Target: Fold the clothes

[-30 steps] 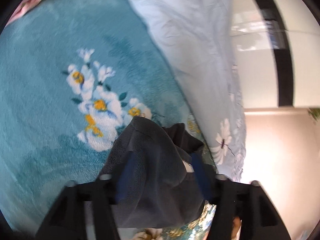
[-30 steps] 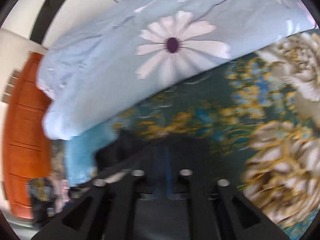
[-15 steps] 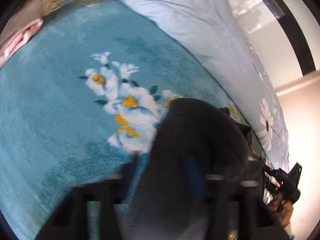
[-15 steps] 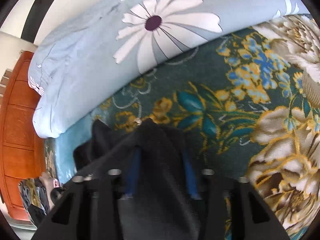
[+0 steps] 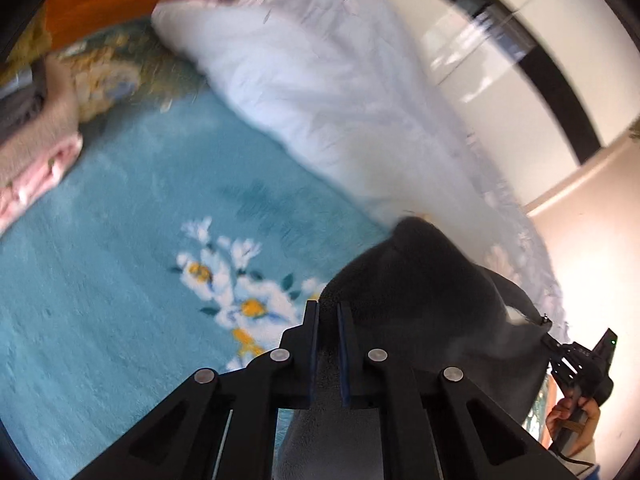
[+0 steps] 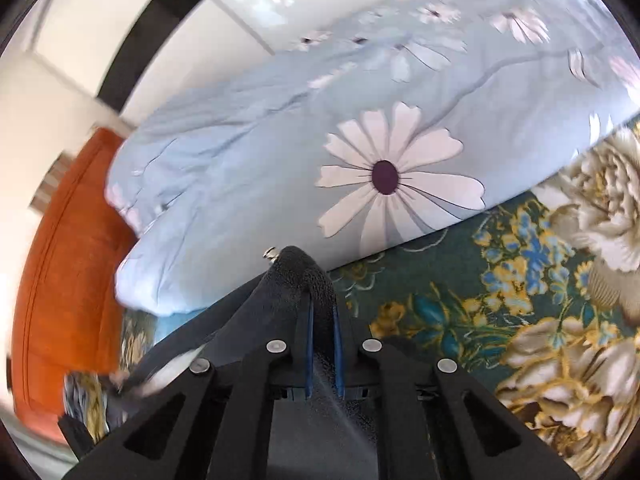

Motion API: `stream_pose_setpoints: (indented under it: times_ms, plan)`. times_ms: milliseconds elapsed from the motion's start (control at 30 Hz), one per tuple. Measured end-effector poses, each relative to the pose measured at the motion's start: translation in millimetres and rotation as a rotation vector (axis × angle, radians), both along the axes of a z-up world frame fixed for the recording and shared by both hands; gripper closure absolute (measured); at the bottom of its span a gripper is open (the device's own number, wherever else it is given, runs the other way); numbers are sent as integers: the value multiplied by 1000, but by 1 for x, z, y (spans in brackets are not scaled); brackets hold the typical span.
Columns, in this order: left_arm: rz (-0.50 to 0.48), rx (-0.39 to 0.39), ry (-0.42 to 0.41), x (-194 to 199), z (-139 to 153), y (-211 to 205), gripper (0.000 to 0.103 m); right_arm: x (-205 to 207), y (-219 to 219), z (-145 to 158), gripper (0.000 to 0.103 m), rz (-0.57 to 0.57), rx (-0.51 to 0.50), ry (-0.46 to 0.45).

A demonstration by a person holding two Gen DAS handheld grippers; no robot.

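A bed is lying under my tongs, spread with a teal plush blanket [image 5: 120, 280] printed with white and yellow flowers, and beside it a dark green floral cover [image 6: 480, 300] with big cream peonies. Closest to me, my left tongs [image 5: 328, 312] are pinching shut on a fold of the dark grey fleece garment [image 5: 420, 280], the blue pads pressing a narrow ridge of cloth between them. My right tongs [image 6: 321, 312] are clamping another ridge of the same garment [image 6: 296, 276] in just the same way, and a small metal snap or button is peeking out at its top edge. The garment is hanging stretched between the two tongs, lifted above the blanket, with its far end running to the right tongs [image 5: 576, 364], which are showing at the right edge of the left wrist view along with my hand [image 5: 572, 420] on the handle. Just beyond the garment, a puffy pale blue duvet [image 6: 320, 140] with large white daisies is lying along the bed. Farther left, folded pink and beige cloth [image 5: 36, 160] is resting on the blanket's edge, blurred. Beyond it all, an orange wooden headboard [image 6: 64, 260] and a white wall [image 5: 500, 40] with a black stripe are closing the view.
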State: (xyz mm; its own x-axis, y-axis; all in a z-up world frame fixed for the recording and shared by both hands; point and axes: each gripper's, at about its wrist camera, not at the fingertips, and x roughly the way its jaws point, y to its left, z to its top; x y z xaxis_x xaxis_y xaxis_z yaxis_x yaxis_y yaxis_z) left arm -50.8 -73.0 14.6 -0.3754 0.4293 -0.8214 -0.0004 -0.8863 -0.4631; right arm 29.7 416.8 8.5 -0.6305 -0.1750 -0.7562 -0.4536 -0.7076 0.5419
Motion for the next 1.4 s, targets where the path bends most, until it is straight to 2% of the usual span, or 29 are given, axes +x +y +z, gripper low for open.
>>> stream_pose_setpoints:
  times_ms: [67,167,267,333,433,500,567,600,633,667,700,733,833,933,1067,1167,1233,1333,1400]
  plan:
    - [5,-36,-79,-7,-20,4,94,-11,-3,-26,95,-1,10,-122]
    - [25,-51,-90,-1,-31,2,94,-15,-10,-51,95,7,27,-202]
    - [54,16,-80,0,-27,-5,94,-12,-7,-55,95,-22,18,-201]
    - [51,41,-49,-3,-17,-4,94,-8,-3,-46,95,-43,12,-157]
    - [11,-2,-18,-5,-8,11,93,-9,-6,-35,95,-37,66,-137]
    - [-6,-55,-64,-4,-20,17,90,-9,-7,-42,94,-41,64,-178]
    - [-1,-54,-99,1,-30,13,90,-6,-4,-56,93,-48,14,-204]
    - [5,-44,-114,4,-36,9,86,-3,-2,-57,92,-48,16,-209]
    - [20,-23,-125,7,-39,3,73,1,-2,-58,90,-45,41,-215]
    - [46,10,-132,10,-40,-6,65,4,-2,-59,89,-39,61,-221]
    - [80,61,-142,14,-41,-16,51,8,-1,-59,82,-25,68,-224]
    - [113,126,-151,19,-40,-27,44,14,1,-58,70,-13,60,-217]
    - [205,293,-168,42,-44,-52,35,40,8,-49,54,-27,19,-142]
    - [285,387,-168,77,-47,-67,26,74,13,-48,43,-53,-81,-79]
    - [328,470,-251,120,-75,-58,24,128,10,-70,37,-96,-259,-67]
    - [289,474,-273,140,-89,-36,23,163,-4,-87,32,-106,-343,-69]
    - [230,440,-296,143,-97,-18,22,177,-17,-98,25,-89,-369,-96]
    - [163,391,-319,140,-106,4,22,175,-35,-115,25,-64,-408,-100]
    - [182,406,-302,133,-107,8,19,168,-45,-123,25,-64,-426,-83]
